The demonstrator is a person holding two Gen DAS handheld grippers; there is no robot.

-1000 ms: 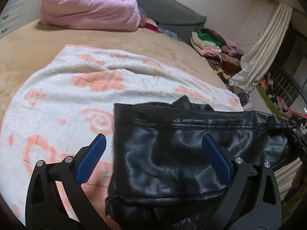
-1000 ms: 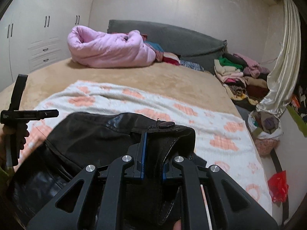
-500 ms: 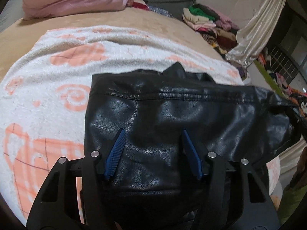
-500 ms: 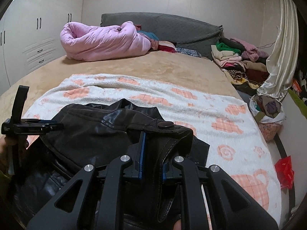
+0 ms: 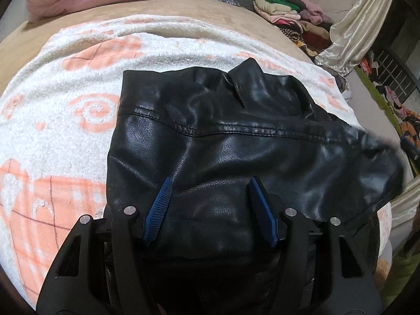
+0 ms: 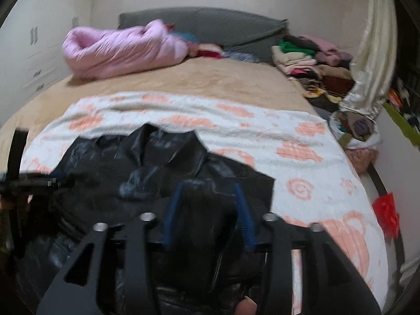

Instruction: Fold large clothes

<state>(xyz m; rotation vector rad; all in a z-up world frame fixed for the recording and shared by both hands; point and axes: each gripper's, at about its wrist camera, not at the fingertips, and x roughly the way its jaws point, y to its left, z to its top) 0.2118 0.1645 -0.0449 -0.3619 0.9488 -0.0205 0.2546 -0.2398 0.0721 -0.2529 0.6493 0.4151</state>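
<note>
The black leather jacket (image 5: 236,152) is lying folded into a rough block at frame centre on the patterned blanket (image 5: 65,110). The left gripper (image 5: 210,207) is hovering unclenched; the right gripper (image 6: 210,207), jaws just opening, is releasing it. Tidying appears outstanding.

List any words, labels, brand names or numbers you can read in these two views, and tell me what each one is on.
None: no readable text shows in either view.
Black leather jacket: no label or brand mark visible.
White blanket: only orange hearts and swirls, no letters.
Red bag by the bed: too blurred to tell if it is printed.
Pile of folded clothes: too small and blurred to show any print.
</note>
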